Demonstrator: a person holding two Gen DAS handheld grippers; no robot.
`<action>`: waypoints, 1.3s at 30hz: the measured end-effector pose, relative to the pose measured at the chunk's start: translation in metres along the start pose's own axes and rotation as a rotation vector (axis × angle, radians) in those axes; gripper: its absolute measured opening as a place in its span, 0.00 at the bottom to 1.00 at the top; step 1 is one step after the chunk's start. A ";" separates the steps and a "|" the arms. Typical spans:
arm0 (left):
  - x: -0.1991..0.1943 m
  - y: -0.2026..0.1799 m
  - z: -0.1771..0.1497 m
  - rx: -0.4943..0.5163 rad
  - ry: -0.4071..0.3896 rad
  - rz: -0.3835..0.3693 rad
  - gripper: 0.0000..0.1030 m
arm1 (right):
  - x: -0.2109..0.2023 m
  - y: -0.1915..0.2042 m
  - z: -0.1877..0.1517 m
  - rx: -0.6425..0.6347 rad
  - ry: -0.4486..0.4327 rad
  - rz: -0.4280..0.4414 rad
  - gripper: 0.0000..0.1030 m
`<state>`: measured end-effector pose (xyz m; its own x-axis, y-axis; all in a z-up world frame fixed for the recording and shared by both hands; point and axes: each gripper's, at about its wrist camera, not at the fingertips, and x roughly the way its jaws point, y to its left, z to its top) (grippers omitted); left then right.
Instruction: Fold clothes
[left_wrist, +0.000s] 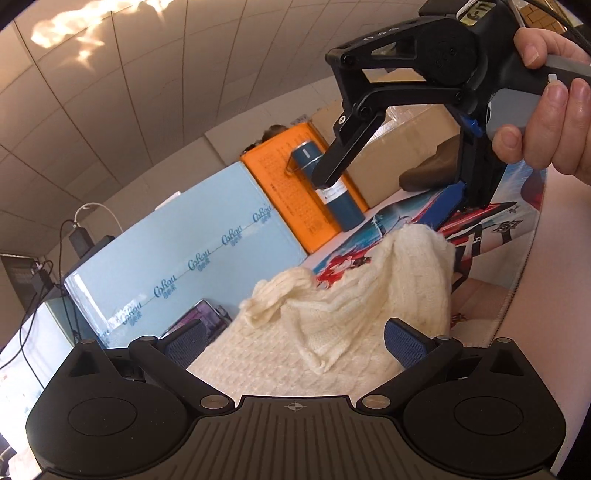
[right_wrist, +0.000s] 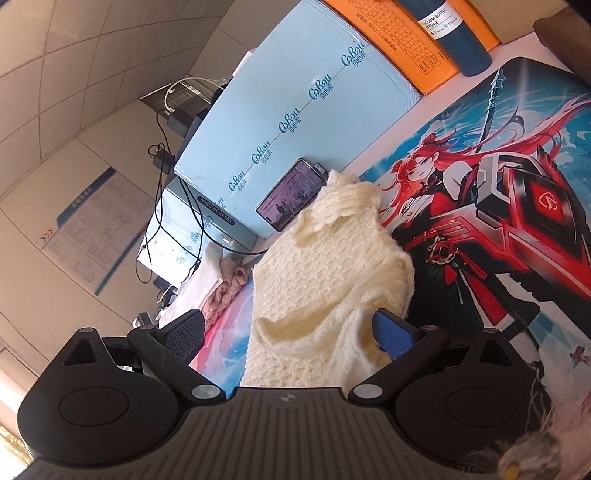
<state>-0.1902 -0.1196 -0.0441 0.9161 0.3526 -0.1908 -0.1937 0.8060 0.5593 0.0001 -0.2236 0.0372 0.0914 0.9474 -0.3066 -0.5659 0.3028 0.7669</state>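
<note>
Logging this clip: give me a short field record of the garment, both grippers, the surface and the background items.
garment: cream knit sweater, bunched, partly folded, lying on the mat
surface: printed anime desk mat
left gripper: open, fingers either side of the sweater, not closed on it
right gripper: open over the sweater's near edge; in the left wrist view it is raised above the mat, held by a hand
behind: light blue box, orange box, dark teal vacuum bottle, phone leaning on the blue box
other clothing: pink knit item at the mat's far left
</note>
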 end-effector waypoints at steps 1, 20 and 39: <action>-0.002 0.002 0.000 -0.016 -0.007 -0.011 1.00 | 0.000 0.000 0.001 -0.002 0.001 0.003 0.96; 0.009 0.019 0.011 -0.209 0.020 -0.013 1.00 | -0.014 0.025 -0.025 -0.645 -0.035 -0.202 0.96; 0.003 0.025 -0.015 -0.211 0.170 -0.058 1.00 | 0.067 0.031 -0.054 -1.193 0.046 -0.370 0.98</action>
<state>-0.1973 -0.0911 -0.0425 0.8594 0.3631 -0.3600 -0.2276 0.9021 0.3665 -0.0558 -0.1565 0.0103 0.3881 0.8139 -0.4324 -0.9039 0.2447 -0.3508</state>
